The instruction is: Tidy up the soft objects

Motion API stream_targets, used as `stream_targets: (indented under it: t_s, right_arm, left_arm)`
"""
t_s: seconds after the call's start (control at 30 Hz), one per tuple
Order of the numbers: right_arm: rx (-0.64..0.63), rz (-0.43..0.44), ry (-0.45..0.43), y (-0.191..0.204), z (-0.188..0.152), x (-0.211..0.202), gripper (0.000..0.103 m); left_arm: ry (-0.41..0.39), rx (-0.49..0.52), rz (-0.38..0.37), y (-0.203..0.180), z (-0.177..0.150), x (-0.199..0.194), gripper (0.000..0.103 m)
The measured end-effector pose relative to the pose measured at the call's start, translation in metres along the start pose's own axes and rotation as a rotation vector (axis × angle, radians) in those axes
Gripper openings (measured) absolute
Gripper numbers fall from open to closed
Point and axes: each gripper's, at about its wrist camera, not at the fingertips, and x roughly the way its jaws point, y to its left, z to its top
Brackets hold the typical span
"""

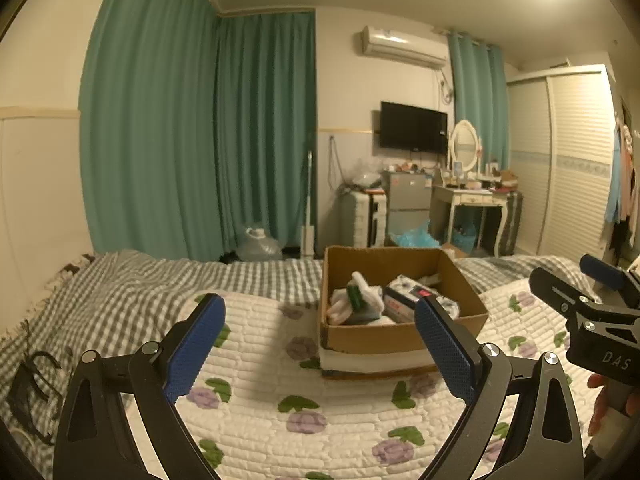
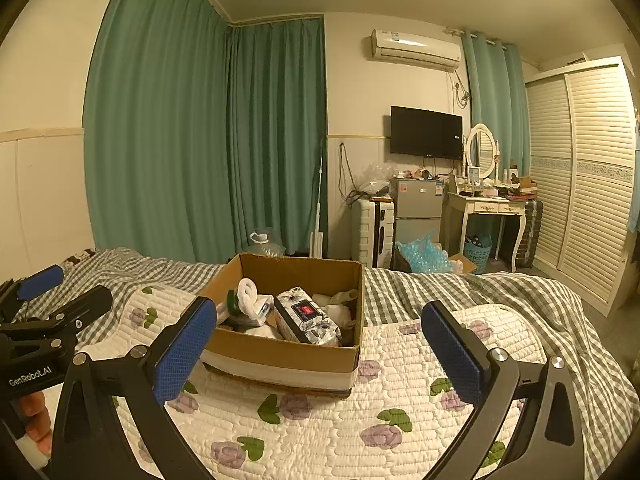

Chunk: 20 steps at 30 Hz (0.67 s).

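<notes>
both my claws, left claw point(image 1: 320, 344) and right claw point(image 2: 320, 348), spread wide, holding nothing; soft stuff sits in box point(image 2: 280, 354) on bed point(image 2: 320, 432); risk: box slides on quilt if i nudge its rim

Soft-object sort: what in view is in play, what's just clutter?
In play:
cardboard box on the quilt
white rolled socks
patterned tissue pack
left gripper, right gripper, jaws open, empty

Clutter:
TV
fridge
vanity table
blue bag
</notes>
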Motion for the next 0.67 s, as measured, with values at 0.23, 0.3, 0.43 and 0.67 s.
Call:
stream_targets:
  t_s: [0.23,0.3,0.43,0.67]
  right_arm:
    - [0.000,0.004,0.004,-0.0003,-0.0023,0.0002,0.103]
    - [0.000,0.004,0.005,-0.0006,-0.0029,0.0002,0.103]
    - [0.001,0.005,0.012,-0.0011,-0.0034,0.0010,0.103]
    - [0.002,0.006,0.017,-0.0015,-0.0034,0.0019,0.103]
  left_arm:
    - [0.001,0.002,0.001,-0.0013,-0.0005,-0.0010,0.097]
    - [0.001,0.003,0.002,-0.0011,-0.0007,-0.0012,0.097]
    - [0.004,0.002,0.001,-0.0006,-0.0007,-0.0007,0.097]
    - [0.011,0.006,-0.011,0.0002,-0.0028,0.0006,0.097]
